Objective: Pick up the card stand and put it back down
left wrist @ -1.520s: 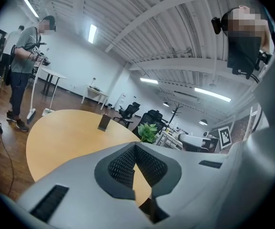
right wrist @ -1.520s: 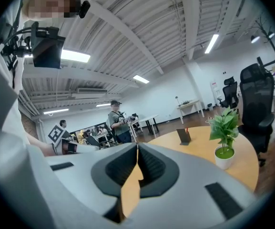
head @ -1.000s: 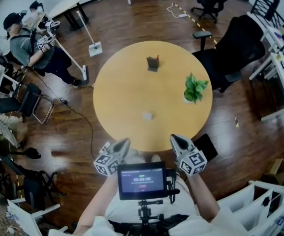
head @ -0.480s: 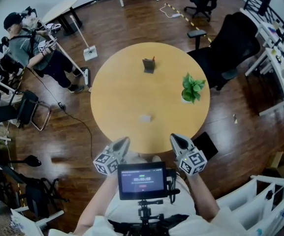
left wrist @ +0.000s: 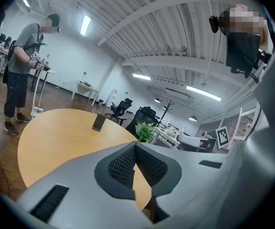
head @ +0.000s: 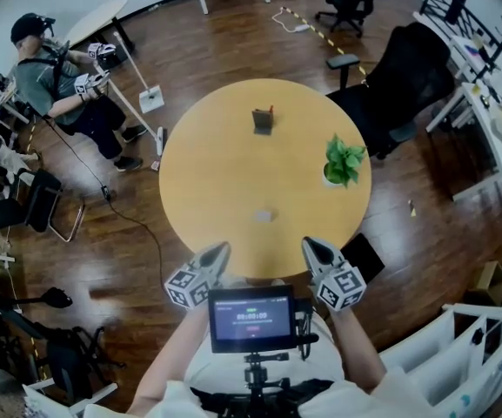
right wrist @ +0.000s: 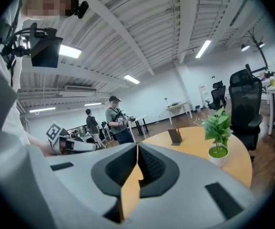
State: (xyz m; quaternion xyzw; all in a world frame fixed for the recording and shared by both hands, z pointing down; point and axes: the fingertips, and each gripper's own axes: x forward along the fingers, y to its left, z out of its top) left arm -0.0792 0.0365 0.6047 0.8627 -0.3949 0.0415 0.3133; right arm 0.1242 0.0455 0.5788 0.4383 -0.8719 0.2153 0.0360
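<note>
The card stand (head: pixel 263 120) is a small dark upright holder with a red tip, standing on the far half of the round wooden table (head: pixel 224 172). It also shows in the left gripper view as a dark card stand (left wrist: pixel 99 122) and in the right gripper view as a card stand (right wrist: pixel 176 136). My left gripper (head: pixel 223 250) and right gripper (head: pixel 308 245) hover side by side at the table's near edge, far from the stand. Both are shut with nothing between the jaws, as the left gripper (left wrist: pixel 135 145) and right gripper (right wrist: pixel 137 147) show close up.
A potted green plant (head: pixel 344 161) stands on the table's right side, and a small pale object (head: pixel 263 216) lies near the front. A black office chair (head: pixel 411 77) is beyond the table on the right. A person (head: pixel 55 81) with grippers stands at the far left.
The head view has drifted slightly, so the table sits a little differently in frame. Both grippers stay shut at the near edge. The card stand has not moved.
</note>
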